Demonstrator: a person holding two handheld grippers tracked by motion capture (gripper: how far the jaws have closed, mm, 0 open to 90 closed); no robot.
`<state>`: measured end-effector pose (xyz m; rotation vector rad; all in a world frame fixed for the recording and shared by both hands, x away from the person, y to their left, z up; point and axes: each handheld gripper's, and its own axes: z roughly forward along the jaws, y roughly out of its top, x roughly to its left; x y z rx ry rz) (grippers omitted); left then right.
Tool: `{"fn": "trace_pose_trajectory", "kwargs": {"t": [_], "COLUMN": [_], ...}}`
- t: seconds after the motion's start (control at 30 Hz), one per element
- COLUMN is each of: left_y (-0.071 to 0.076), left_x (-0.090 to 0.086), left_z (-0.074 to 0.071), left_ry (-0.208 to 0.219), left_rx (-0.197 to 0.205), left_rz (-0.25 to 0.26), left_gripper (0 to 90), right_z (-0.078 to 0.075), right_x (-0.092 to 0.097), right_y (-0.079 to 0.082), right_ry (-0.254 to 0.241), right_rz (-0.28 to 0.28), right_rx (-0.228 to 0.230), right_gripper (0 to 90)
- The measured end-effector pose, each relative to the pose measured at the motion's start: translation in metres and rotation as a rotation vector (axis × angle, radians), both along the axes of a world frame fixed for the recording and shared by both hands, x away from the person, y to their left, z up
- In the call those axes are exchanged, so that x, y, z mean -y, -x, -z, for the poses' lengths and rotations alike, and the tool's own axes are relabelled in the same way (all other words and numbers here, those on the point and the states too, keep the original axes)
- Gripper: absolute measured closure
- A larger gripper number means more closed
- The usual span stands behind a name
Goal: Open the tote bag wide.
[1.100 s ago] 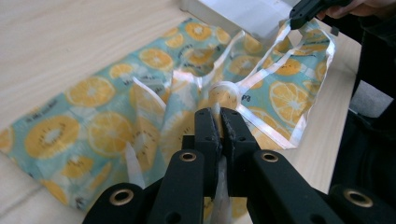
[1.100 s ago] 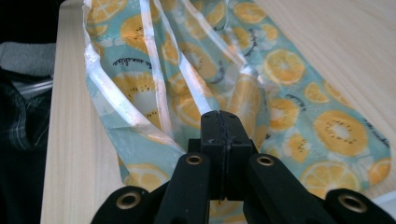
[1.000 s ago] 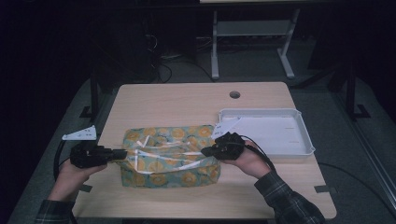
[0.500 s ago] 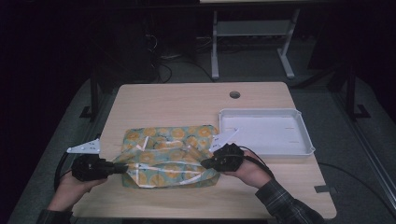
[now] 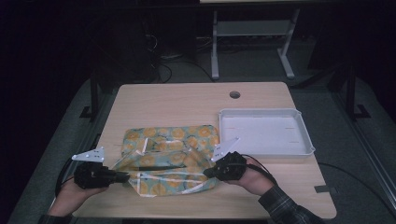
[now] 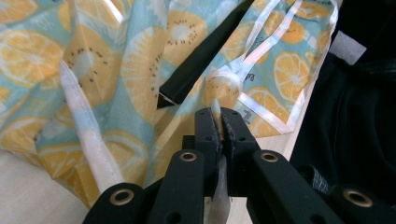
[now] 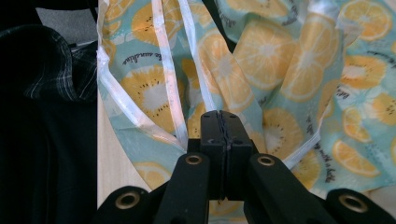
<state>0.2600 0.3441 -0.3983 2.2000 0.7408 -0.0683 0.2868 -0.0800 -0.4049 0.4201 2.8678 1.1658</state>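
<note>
High view has the fruit-print cloth (image 5: 168,158) lying crumpled on the counter (image 5: 187,100) between my two tongs, with my left tongs (image 5: 122,176) at its near left corner and my right tongs (image 5: 208,171) at its near right edge. The white tray (image 5: 266,147) sits just beyond my right tongs, apart from the cloth.

Left gripper view shows my left tongs (image 6: 219,114) clenched on a white ribbon edging (image 6: 215,105) that runs up out of the pinch into the fabric. Right gripper view shows my right tongs (image 7: 223,116) pressed together on a fold of the same cloth, the fabric rising straight from the tips.

I judge this cloth to be very light and fully limp: it sags, creases and follows whatever corner I pull. It looks thin and a little slick, so a shallow pinch could slip out. The white trim (image 7: 169,93) looks like the firmest place to hold, at corners or hems, with both tongs kept well apart so the sheet stays taut between them.
</note>
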Motion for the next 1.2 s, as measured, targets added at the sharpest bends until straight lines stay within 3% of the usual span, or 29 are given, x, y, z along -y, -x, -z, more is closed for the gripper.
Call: {"fn": "trace_pose_trajectory", "kwargs": {"t": [0.37,0.53,0.8,1.1,1.2], "left_y": [0.001,0.001,0.000,-0.002,-0.002], "left_x": [0.005,0.007,0.014,0.017,0.019], "left_z": [0.012,0.018,0.030,0.039,0.042], "left_ry": [-0.047,-0.072,-0.152,-0.209,-0.229], "left_rx": [-0.053,-0.073,-0.104,-0.121,-0.126], "left_rz": [0.030,0.042,0.066,0.086,0.091], "left_gripper": [85.6,85.6,85.6,85.5,85.5], "right_z": [0.014,0.019,0.034,0.048,0.048], "right_x": [-0.002,-0.005,-0.012,-0.022,-0.022], "right_y": [0.007,0.008,0.008,0.011,0.011], "right_ry": [0.046,0.066,0.126,0.191,0.191], "right_rz": [-0.028,-0.042,-0.067,-0.102,-0.105], "right_rx": [-0.043,-0.043,-0.079,-0.085,-0.086], "right_gripper": [88.6,88.6,88.5,88.4,88.4]}}
